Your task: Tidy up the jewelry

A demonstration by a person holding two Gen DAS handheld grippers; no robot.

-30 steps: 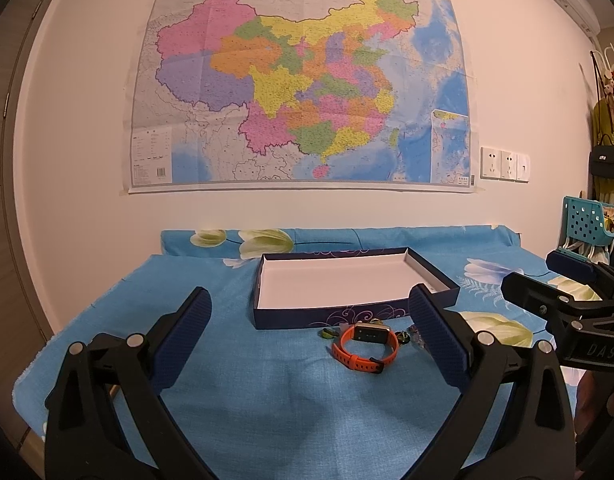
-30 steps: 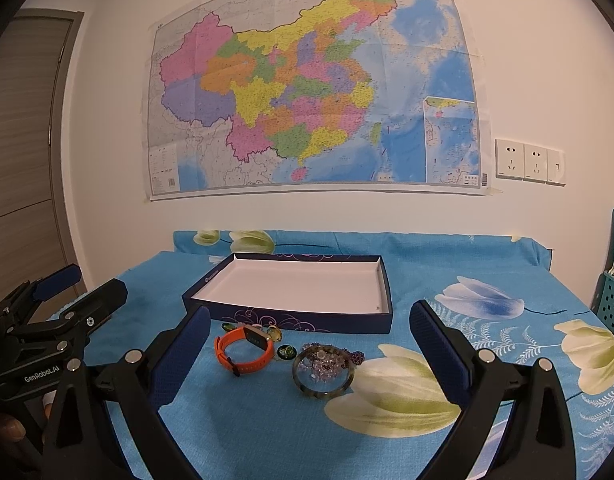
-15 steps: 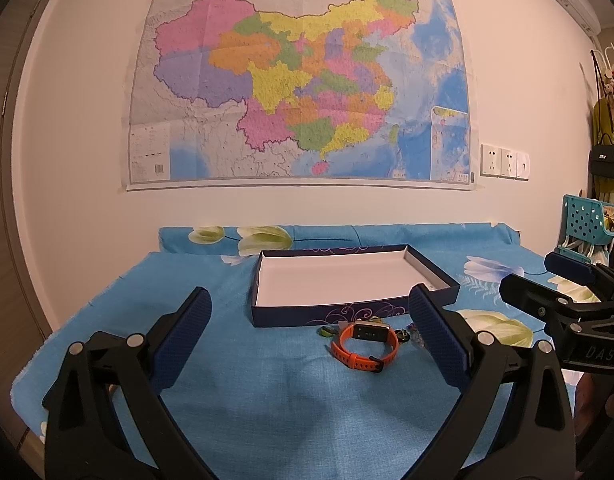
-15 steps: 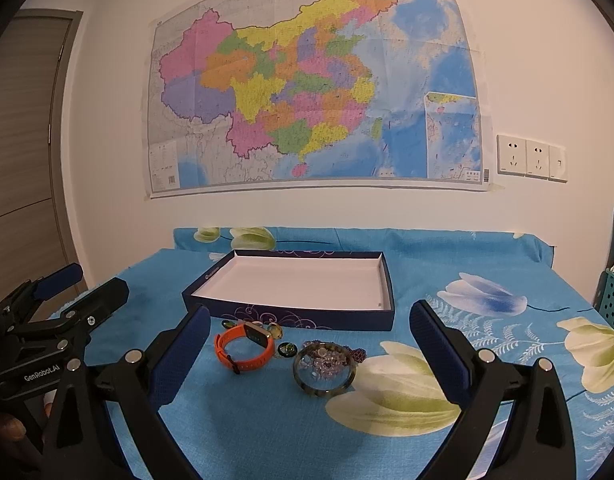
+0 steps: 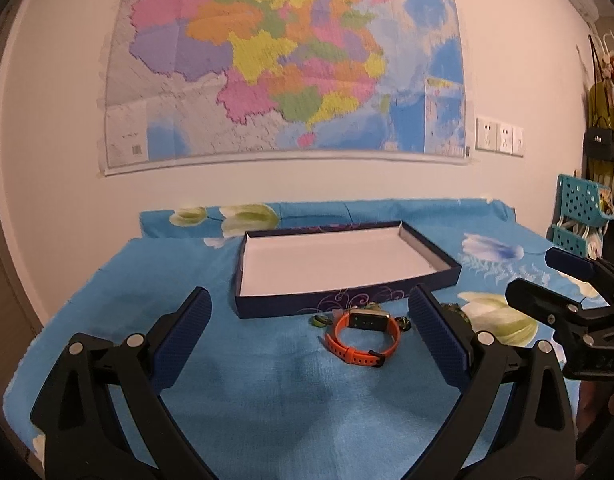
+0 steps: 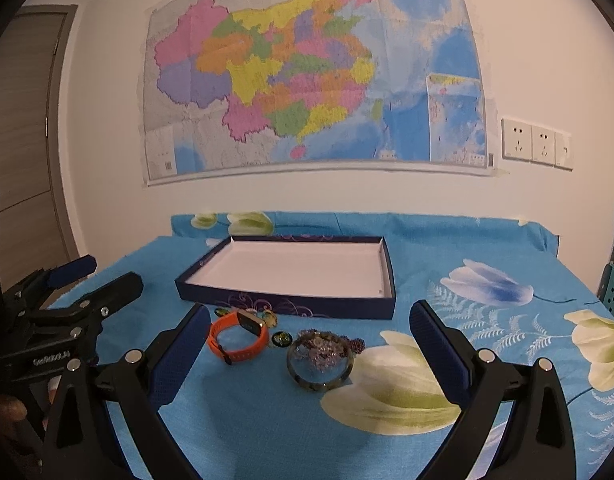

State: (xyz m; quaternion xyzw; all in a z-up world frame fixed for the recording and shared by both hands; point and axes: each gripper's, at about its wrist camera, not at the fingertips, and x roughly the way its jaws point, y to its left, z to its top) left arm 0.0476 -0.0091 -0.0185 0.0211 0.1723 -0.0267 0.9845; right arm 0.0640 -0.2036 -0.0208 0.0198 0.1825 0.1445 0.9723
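Observation:
An orange watch point(image 5: 362, 338) point(image 6: 238, 339) lies on the blue flowered cloth just in front of a shallow dark blue box point(image 5: 315, 307) point(image 6: 291, 303) with a white floor. To the watch's right sit a dark bangle point(image 6: 319, 361) with a heap of pale beads inside it, and small green stones point(image 6: 282, 339). My left gripper point(image 5: 309, 312) is open, hovering short of the watch with nothing between its fingers. My right gripper point(image 6: 310, 330) is open too, above the cloth near the bangle. Each gripper shows at the edge of the other's view.
A large map hangs on the wall behind the table. Wall sockets point(image 6: 535, 145) are to its right. A teal perforated rack point(image 5: 579, 216) and a hanging bag point(image 5: 599, 144) stand at far right. A door point(image 6: 23, 152) is at left.
Both grippers have dipped and moved slightly closer to the table, so the box and jewelry sit a little larger in view. Nothing was grasped.

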